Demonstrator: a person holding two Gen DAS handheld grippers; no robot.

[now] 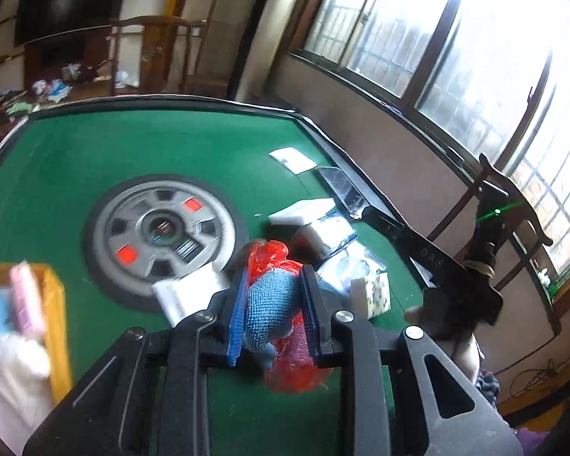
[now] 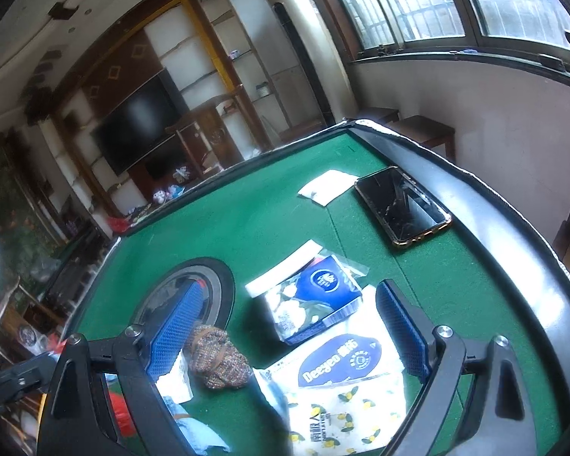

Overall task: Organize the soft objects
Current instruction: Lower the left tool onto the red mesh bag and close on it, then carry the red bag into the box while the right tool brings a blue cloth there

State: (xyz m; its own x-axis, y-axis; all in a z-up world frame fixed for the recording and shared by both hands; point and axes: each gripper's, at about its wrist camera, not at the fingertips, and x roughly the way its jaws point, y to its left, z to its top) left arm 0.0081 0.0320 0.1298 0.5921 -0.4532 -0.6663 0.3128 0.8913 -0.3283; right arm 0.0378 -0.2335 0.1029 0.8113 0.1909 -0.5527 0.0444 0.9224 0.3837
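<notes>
While the left gripper (image 1: pixel 271 304) pinches a blue knitted cloth (image 1: pixel 268 300) and red plastic bag (image 1: pixel 285 364) above the green felt table (image 1: pixel 76 159), its far half lies bare; the yellow box (image 1: pixel 55 319) sits at the left edge. Right gripper (image 2: pixel 288 326) gapes wide over tissue packs (image 2: pixel 338 376) near the black padded rim (image 2: pixel 486 235).
</notes>
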